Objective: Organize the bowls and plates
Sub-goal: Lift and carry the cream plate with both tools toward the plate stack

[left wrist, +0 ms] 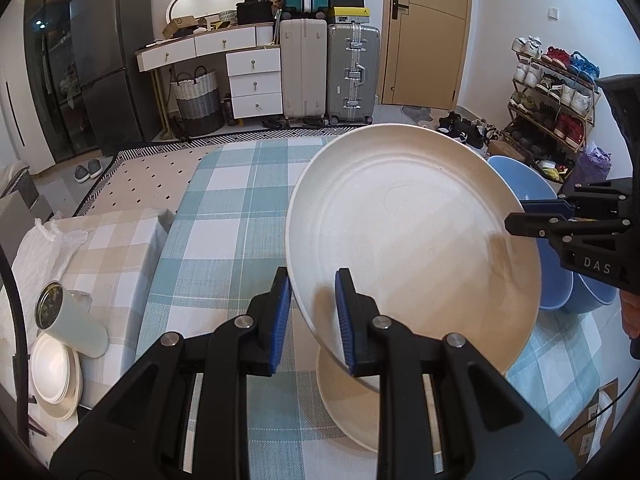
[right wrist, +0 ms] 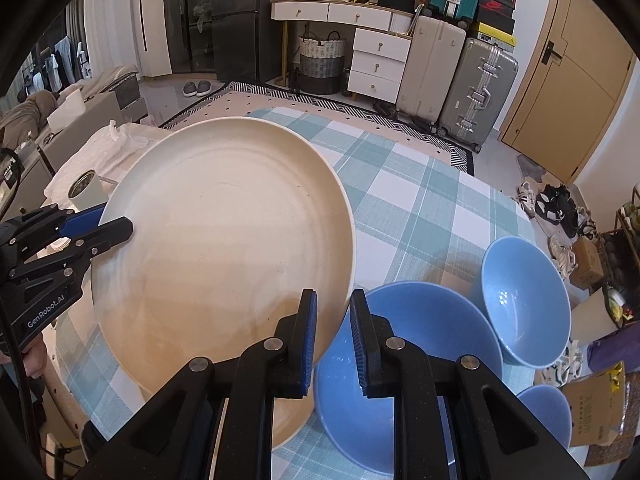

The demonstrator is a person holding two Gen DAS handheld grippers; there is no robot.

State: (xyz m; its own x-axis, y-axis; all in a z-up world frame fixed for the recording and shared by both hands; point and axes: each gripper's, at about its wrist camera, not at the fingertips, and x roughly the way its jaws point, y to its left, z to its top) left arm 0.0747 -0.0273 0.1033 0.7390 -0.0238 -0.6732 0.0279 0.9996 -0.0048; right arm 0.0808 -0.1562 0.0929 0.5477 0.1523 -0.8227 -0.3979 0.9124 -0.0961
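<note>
A large cream plate (left wrist: 416, 240) (right wrist: 224, 248) is held tilted above the checked tablecloth by both grippers. My left gripper (left wrist: 312, 316) straddles its near-left rim, one pad on each face. My right gripper (right wrist: 333, 332) straddles the opposite rim and shows in the left wrist view (left wrist: 536, 216); the left one shows in the right wrist view (right wrist: 100, 220). A second cream plate (left wrist: 344, 400) lies flat on the table under the held one. Three blue bowls stand at the right: a large one (right wrist: 404, 384), a tilted one (right wrist: 524, 300) and a small one (right wrist: 548, 412).
A white cup (left wrist: 68, 320) lies beside a stack of cream plates (left wrist: 56, 372) on the beige-checked surface at the left. The table (left wrist: 224, 232) has a teal checked cloth. Suitcases, drawers and a shoe rack stand beyond.
</note>
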